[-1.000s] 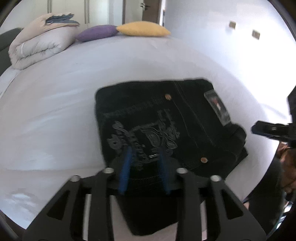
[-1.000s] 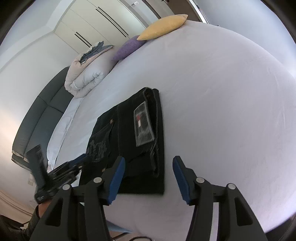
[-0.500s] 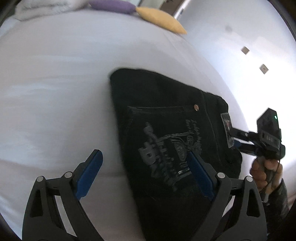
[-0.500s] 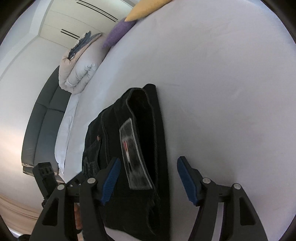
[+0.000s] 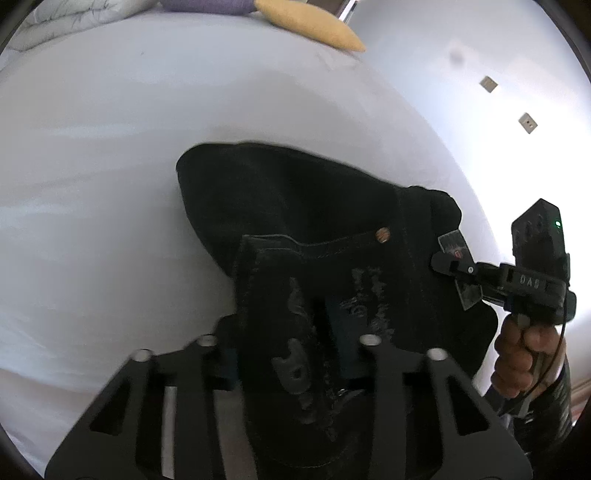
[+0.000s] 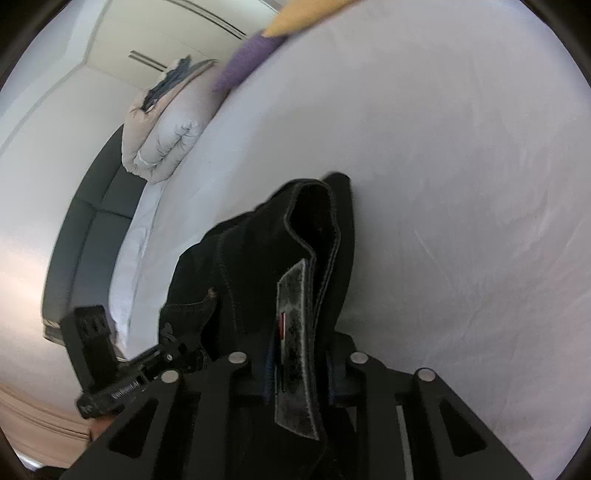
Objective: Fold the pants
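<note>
The folded black pants [image 5: 314, 206] lie on the white bed, their near edge lifted. My left gripper [image 5: 288, 354] is shut on the near edge, by the pocket with the grey print. My right gripper [image 6: 299, 369] is shut on the waistband with the grey label [image 6: 295, 332]. The right gripper also shows in the left wrist view [image 5: 458, 266], clamped at the label side. The left gripper shows at lower left in the right wrist view [image 6: 170, 354]. The far part of the pants [image 6: 258, 240] still rests on the sheet.
The white bed sheet [image 5: 110, 147] spreads all around. A yellow pillow [image 5: 310, 26] and a purple pillow [image 6: 251, 59] lie at the far end beside a rolled duvet [image 6: 166, 136]. A dark sofa [image 6: 85, 236] stands beyond the bed's left side.
Both grippers were open half a second ago. They have closed on the near edge of the pants and raised it off the sheet.
</note>
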`<action>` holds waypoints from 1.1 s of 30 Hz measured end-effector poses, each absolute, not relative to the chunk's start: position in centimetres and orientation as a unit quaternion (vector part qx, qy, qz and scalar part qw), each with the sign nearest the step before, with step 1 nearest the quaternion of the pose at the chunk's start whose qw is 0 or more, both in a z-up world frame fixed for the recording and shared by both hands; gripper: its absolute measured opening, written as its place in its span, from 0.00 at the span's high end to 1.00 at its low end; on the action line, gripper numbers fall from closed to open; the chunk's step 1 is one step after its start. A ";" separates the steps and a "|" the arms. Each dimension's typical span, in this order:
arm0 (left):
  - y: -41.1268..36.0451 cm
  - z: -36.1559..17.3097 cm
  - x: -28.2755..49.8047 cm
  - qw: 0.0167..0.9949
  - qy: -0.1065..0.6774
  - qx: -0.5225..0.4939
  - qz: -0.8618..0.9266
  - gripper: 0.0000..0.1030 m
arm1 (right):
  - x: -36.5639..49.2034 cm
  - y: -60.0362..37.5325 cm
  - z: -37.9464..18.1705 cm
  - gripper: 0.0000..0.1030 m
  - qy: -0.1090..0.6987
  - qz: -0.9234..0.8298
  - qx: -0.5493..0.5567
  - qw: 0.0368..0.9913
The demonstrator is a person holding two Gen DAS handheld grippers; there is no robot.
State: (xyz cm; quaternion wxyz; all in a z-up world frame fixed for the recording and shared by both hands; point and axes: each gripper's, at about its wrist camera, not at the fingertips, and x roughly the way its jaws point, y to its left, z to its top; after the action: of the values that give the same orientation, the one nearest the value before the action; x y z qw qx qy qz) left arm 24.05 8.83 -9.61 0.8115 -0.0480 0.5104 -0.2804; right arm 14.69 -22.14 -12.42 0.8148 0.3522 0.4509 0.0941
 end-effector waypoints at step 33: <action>1.3 -8.1 30.6 0.874 0.400 0.013 -0.276 0.34 | 16.7 -32.9 -11.5 0.43 0.389 0.024 0.357 0.849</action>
State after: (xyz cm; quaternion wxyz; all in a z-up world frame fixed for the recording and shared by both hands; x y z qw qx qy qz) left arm 30.55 1.34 -8.06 0.8741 0.0131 0.3997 -0.2759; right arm 16.68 -32.93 -11.45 0.8491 0.3568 0.3887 0.0238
